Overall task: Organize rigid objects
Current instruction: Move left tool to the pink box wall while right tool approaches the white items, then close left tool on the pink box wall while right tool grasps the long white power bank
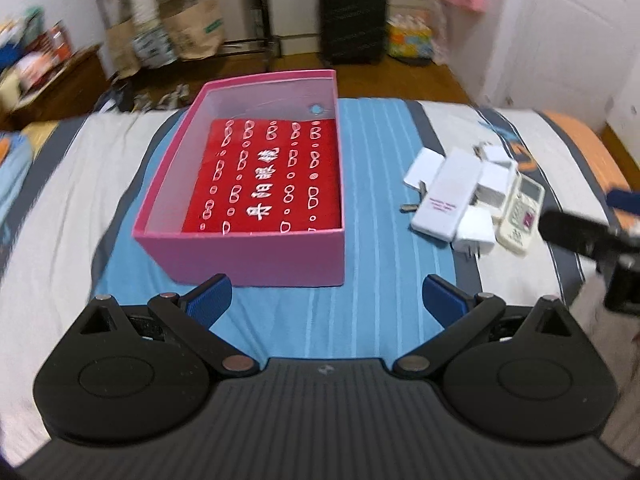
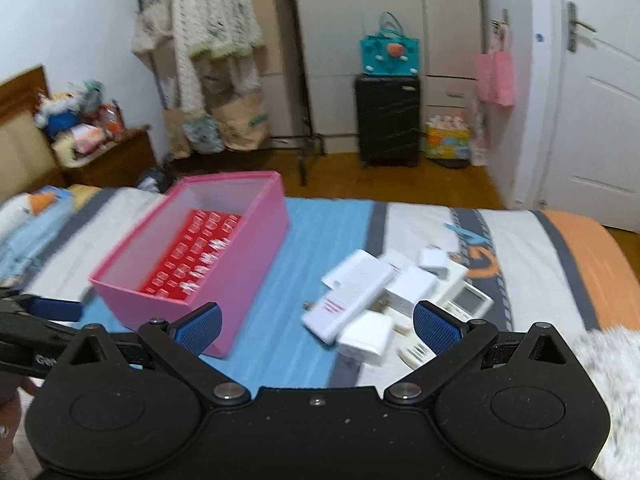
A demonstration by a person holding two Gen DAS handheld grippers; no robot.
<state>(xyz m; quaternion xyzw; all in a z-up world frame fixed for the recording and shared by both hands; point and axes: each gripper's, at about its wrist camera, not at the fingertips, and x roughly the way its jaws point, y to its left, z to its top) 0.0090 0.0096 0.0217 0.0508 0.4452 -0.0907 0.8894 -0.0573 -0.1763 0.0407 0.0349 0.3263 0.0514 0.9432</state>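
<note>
The left gripper point(image 1: 326, 300) hovers low over the bed point(image 1: 380, 280), its jaws spread wide and empty, aimed at the near wall of the pink box point(image 1: 256, 254). The box sits just ahead of the left jaw, open-topped, with a red printed sheet point(image 1: 268, 176) lying flat on its floor. The right gripper point(image 2: 318, 326) is held level a little above the bedspread, its jaws likewise released with nothing between them. The pile of white rigid objects point(image 2: 384, 296) lies just beyond its right jaw: a long white remote point(image 2: 348, 304), several white chargers point(image 2: 366, 338) and a cream remote point(image 2: 466, 302) with a screen, overlapping one another. The pink box point(image 2: 224, 272) stands ahead of its left jaw, apart from the pile.

The left wrist view shows the red sheet's white lettering and the right gripper's dark body at the frame's right edge; the right wrist view shows a wardrobe point(image 2: 384, 40), a black suitcase point(image 2: 388, 120) and a white door point(image 2: 600, 100) behind the bed.
</note>
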